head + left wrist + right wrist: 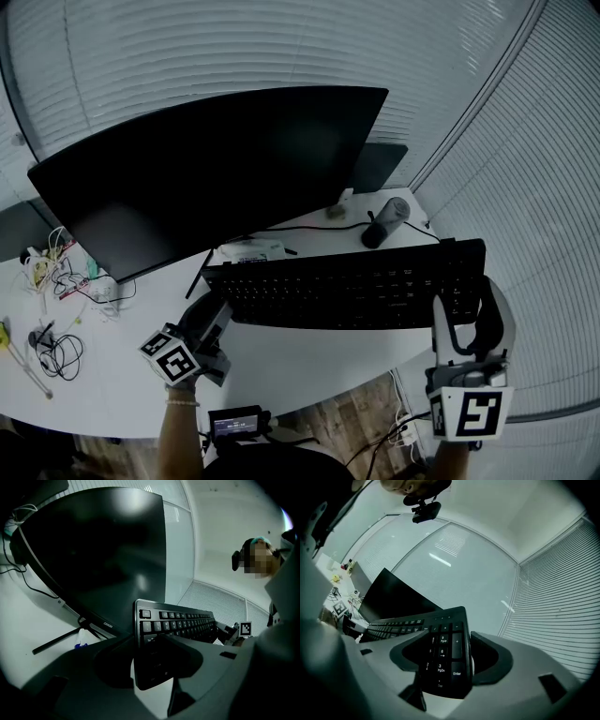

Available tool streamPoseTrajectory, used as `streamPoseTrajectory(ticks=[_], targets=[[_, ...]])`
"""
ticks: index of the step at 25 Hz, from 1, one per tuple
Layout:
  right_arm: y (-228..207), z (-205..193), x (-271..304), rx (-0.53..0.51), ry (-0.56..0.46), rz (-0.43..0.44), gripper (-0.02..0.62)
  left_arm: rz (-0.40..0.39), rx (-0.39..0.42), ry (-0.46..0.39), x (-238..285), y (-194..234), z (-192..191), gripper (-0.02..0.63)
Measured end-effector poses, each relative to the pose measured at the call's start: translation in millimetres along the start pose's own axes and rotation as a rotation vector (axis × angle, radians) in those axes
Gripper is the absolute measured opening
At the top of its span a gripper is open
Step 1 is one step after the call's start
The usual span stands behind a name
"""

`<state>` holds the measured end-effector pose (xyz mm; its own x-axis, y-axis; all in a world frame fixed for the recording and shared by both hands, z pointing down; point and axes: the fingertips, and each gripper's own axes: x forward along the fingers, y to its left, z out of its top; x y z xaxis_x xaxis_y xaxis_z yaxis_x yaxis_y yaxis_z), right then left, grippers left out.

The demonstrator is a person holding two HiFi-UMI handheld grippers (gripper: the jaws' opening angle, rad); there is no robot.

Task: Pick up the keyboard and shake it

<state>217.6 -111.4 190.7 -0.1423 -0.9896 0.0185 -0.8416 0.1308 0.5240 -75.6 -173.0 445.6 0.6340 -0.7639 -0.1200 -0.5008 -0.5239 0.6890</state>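
Note:
A black keyboard hangs above the white desk, in front of the monitor, its right end a little higher. My left gripper is shut on its left end. My right gripper is shut on its right end. In the left gripper view the keyboard runs away from my left gripper, with its corner clamped between the dark jaws. In the right gripper view the number pad of the keyboard sits between the jaws of my right gripper.
A wide curved black monitor stands just behind the keyboard. A dark cylinder lies at the desk's back right with a cable running to it. Tangled cables and small items lie at the left. Window blinds surround the desk.

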Motion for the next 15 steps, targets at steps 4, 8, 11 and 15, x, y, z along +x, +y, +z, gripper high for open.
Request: streamPoseTrajectory(ticks=[4, 8, 11, 15], targets=[[-1.5, -9.2, 3.2, 0.037, 0.013, 0.014, 0.285, 0.021, 0.016, 0.018, -6.0, -1.0, 0.8, 0.173], [-0.1, -19.1, 8.3, 0.089, 0.031, 0.037, 0.285, 0.063, 0.036, 0.018, -16.3, -4.2, 9.4, 0.172], [-2.9, -23.1, 9.0, 0.130, 0.032, 0.045, 0.285, 0.082, 0.074, -0.001, -22.0, -11.1, 20.3, 0.172], [-1.8, -22.9, 10.3, 0.169, 0.037, 0.048, 0.285, 0.085, 0.113, -0.013, -29.1, -13.6, 31.7, 0.172]])
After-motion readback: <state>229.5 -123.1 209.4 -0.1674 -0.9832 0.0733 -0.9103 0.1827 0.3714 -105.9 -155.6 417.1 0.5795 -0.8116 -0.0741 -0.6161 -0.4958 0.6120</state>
